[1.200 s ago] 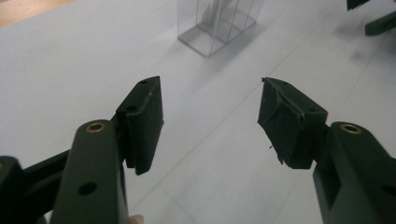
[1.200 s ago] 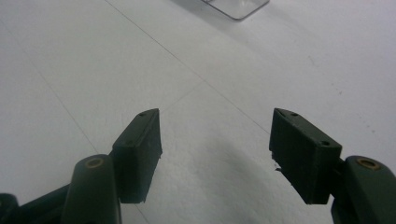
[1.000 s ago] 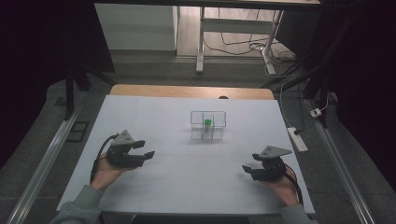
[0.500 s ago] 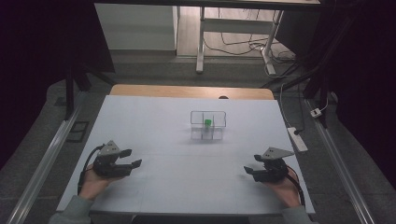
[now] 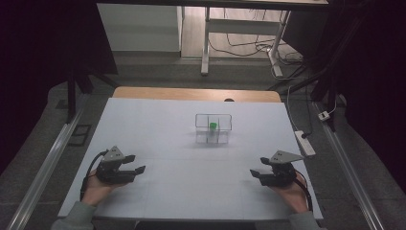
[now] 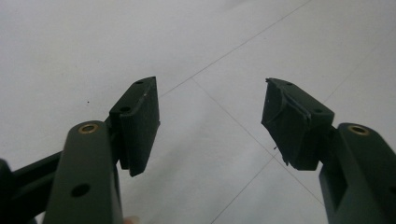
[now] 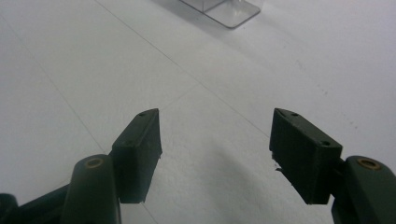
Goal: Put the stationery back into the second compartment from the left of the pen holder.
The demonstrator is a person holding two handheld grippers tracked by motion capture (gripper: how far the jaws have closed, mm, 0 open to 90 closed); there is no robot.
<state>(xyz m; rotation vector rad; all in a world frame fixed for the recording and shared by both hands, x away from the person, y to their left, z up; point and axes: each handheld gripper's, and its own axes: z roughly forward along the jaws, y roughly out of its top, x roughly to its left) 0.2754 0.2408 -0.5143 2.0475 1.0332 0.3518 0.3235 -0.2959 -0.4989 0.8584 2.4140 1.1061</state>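
Clear divided box, small green piece inside, mid-table, well apart from both claws. Left gripper near-left of the box, right gripper near-right, both wide, empty. Best approached slowly, jaws kept spread, squared to the box walls before closing.

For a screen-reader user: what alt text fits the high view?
Two open, empty grippers, left and right, rest near the front corners of a white table, each in a hand. A clear box with a small green object stands mid-table.
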